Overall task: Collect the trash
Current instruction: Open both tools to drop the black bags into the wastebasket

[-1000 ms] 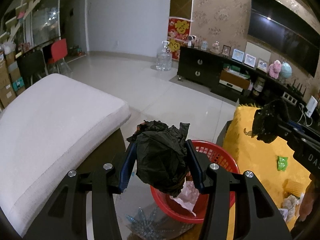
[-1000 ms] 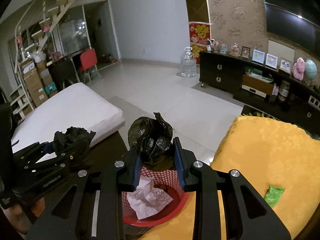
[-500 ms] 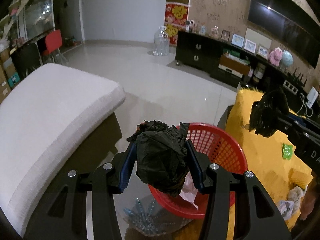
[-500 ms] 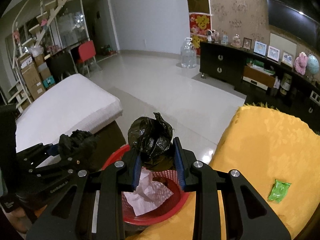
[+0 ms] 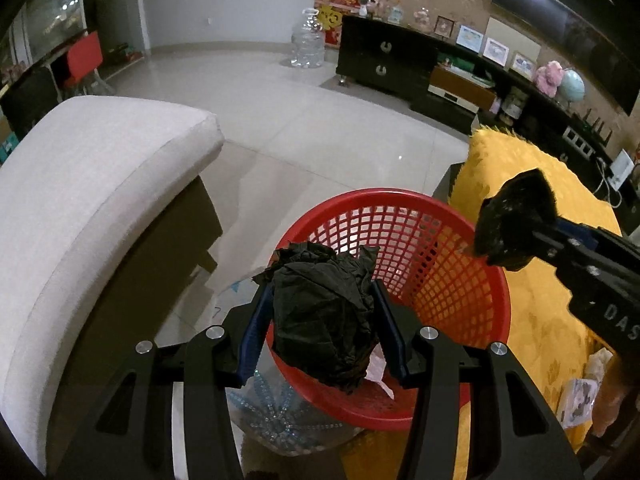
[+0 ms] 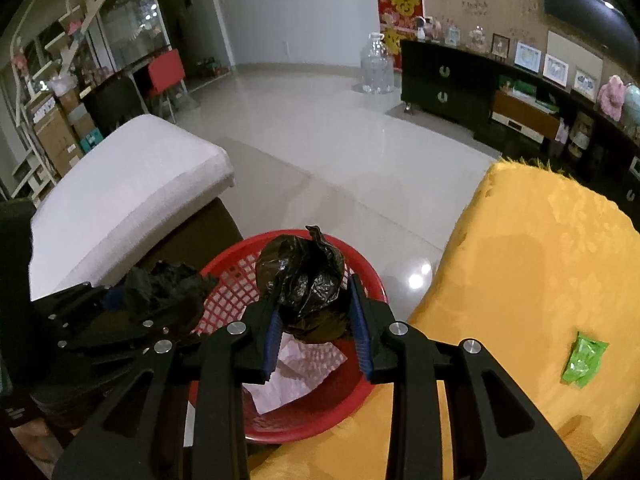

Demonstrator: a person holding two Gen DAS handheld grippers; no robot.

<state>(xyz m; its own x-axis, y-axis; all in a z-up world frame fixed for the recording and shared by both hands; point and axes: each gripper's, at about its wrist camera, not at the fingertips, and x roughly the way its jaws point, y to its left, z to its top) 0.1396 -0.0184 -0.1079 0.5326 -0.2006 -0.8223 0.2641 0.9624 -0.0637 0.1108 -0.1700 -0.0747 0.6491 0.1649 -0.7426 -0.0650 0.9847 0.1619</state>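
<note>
My left gripper (image 5: 324,320) is shut on a crumpled matte black bag (image 5: 320,312) and holds it over the near rim of a red mesh basket (image 5: 440,280). My right gripper (image 6: 314,304) is shut on a shiny knotted black bag (image 6: 308,280) above the same basket (image 6: 356,408), which holds white crumpled paper (image 6: 296,376). The right gripper with its bag (image 5: 516,224) shows at the right of the left wrist view; the left gripper's bag (image 6: 164,288) shows at the left of the right wrist view.
A yellow cloth-covered surface (image 6: 540,260) lies right of the basket, with a green wrapper (image 6: 582,358) on it. A white cushioned seat (image 5: 80,184) stands to the left. A clear plastic bottle (image 5: 280,420) lies below the basket. Tiled floor and a dark TV cabinet (image 6: 460,84) lie beyond.
Both grippers have tilted down and come closer over the red basket, each still holding its black bag. The basket fills more of both views.
</note>
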